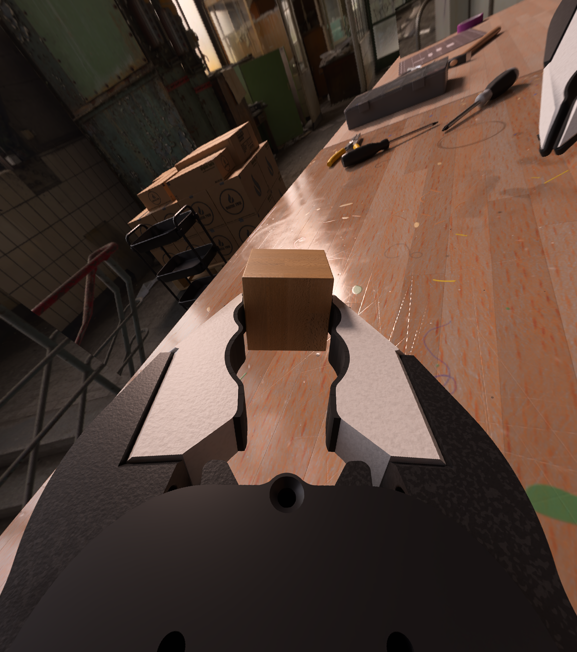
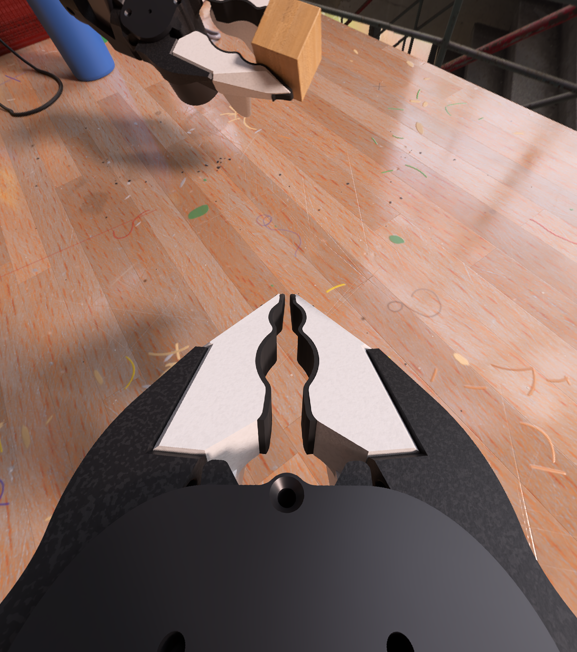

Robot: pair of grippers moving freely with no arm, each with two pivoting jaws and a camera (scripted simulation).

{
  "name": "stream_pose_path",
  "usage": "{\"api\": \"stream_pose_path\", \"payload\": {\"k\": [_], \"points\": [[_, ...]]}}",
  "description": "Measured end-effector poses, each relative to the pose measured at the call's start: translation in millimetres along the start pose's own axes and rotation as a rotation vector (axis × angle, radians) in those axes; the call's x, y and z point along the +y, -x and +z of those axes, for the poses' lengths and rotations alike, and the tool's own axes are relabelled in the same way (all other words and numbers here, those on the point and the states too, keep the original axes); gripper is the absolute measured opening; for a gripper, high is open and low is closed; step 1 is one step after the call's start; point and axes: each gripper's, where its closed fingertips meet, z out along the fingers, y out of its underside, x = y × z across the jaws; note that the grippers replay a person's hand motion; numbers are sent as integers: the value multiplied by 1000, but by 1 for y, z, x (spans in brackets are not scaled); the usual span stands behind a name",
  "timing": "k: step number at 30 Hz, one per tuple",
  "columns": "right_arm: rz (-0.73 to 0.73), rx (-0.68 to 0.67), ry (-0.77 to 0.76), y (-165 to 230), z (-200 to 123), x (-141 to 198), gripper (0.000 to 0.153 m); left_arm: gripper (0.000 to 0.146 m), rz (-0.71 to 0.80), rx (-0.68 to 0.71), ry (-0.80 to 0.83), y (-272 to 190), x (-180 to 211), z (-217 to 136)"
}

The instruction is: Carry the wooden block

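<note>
The wooden block [image 1: 287,303] is a plain light-brown cube. My left gripper [image 1: 287,310] is shut on it, one fingertip on each side face, and holds it above the wooden workbench [image 1: 456,317]. The right wrist view shows the same block [image 2: 287,42] in the air at the top, held by the left gripper [image 2: 281,88]. My right gripper [image 2: 287,298] is shut and empty, hovering over bare bench. It also shows at the top right of the left wrist view [image 1: 549,150].
Two screwdrivers [image 1: 484,97] [image 1: 378,148], yellow-handled pliers [image 1: 341,151] and a grey case [image 1: 396,95] lie at the far end of the bench. A blue cylinder [image 2: 75,42] and a black cable [image 2: 33,95] are near the left gripper. The bench's left edge [image 1: 209,303] drops to a stairwell.
</note>
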Motion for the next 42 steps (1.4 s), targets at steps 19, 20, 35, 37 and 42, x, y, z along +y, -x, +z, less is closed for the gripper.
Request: {"api": "stream_pose_path", "payload": {"k": [19,20,35,37,42], "points": [[-3,-24,26,-1,-6,13,3,44,76,121,108,-37,9,22],[-2,-25,25,-1,-6,13,3,44,90,142,134,-39,11,20],[10,-46,11,1,-13,14,3,44,519,517,488,-64,-4,-3],[12,-49,6,1,-14,14,3,44,568,560,521,-67,-5,-5],[12,-56,-4,3,-16,13,3,44,570,569,472,-61,-29,6]]}}
